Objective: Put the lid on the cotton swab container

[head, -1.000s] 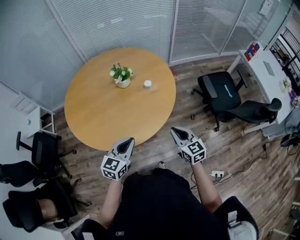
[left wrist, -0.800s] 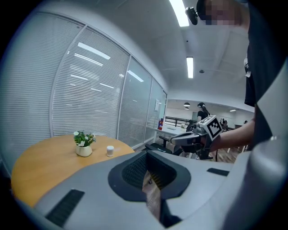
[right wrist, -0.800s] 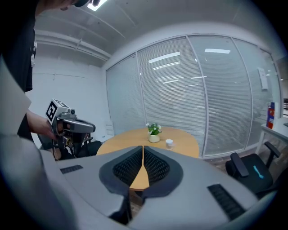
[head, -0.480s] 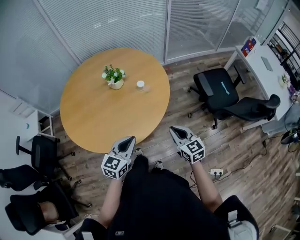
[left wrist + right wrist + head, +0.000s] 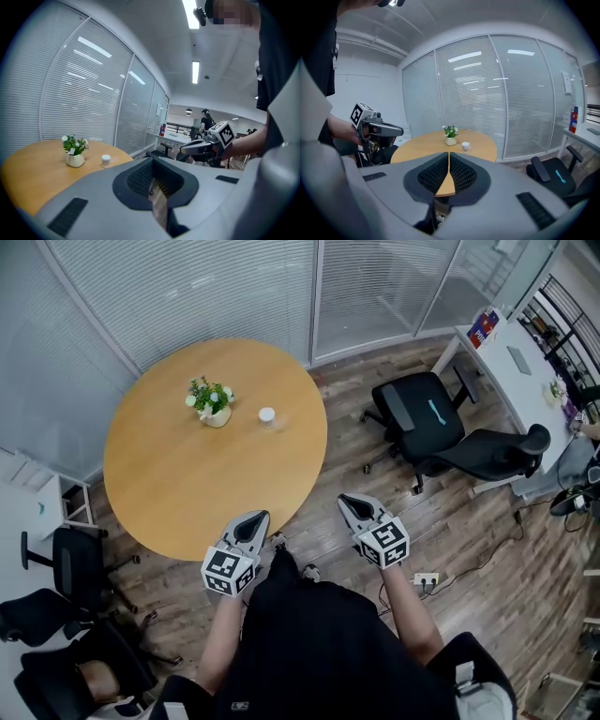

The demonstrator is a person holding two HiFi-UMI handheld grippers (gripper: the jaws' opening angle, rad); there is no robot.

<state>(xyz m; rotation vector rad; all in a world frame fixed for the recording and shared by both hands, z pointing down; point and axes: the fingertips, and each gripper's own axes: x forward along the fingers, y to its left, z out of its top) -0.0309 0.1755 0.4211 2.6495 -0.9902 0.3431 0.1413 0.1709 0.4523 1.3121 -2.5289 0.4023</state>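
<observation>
The left gripper (image 5: pixel 251 521) and right gripper (image 5: pixel 354 504) are hovering at lower centre of the head view, jaws closed together on nothing, while the container (image 5: pixel 267 415) is sitting on the table (image 5: pixel 178 493) at upper left, just right of the plant (image 5: pixel 210 401).

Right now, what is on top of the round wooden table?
The round wooden table holds a white pot of flowers and, beside it, a small white cylindrical container. Whether it is capped, and what it holds inside, is too small to tell.

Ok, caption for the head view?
Person standing short of the round table, left gripper and right gripper shut; white container beside plant.
</observation>
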